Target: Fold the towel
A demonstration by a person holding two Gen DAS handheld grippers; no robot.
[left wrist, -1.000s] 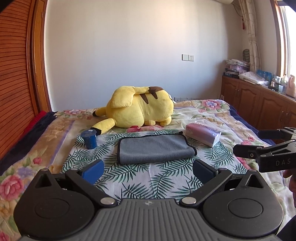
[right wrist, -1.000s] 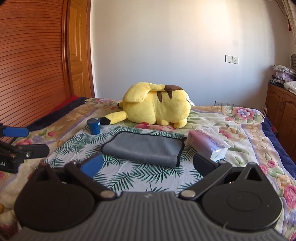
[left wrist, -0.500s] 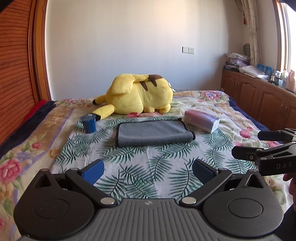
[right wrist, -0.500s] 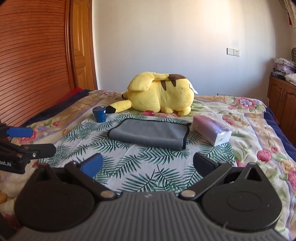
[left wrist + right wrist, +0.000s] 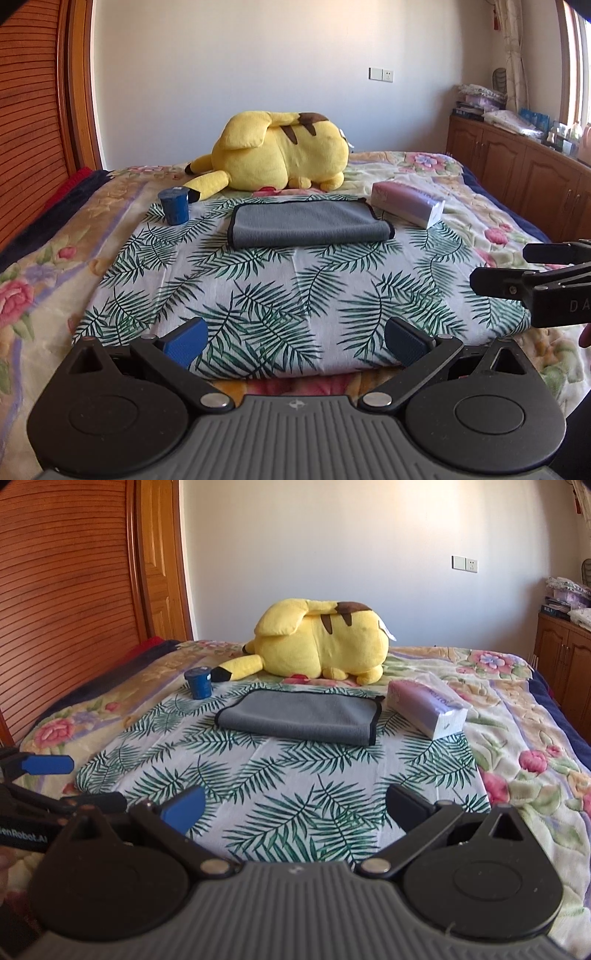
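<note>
A grey towel with a dark hem (image 5: 308, 224) lies folded flat on the palm-leaf cloth (image 5: 280, 295), far from both grippers; it also shows in the right wrist view (image 5: 301, 716). My left gripper (image 5: 295, 341) is open and empty above the cloth's near edge. My right gripper (image 5: 293, 808) is open and empty, level with it. The right gripper's fingers (image 5: 532, 273) show at the right edge of the left wrist view. The left gripper's fingers (image 5: 48, 779) show at the left edge of the right wrist view.
A yellow plush toy (image 5: 284, 157) lies behind the towel. A blue cup (image 5: 174, 206) stands left of the towel, a tissue pack (image 5: 408, 203) right of it. A flowered blanket (image 5: 44, 266) covers the bed. Wooden cabinets (image 5: 517, 177) line the right wall.
Both grippers have drawn back toward the near edge of the bed, so the towel looks farther away. Both stay open. The towel has not moved.
</note>
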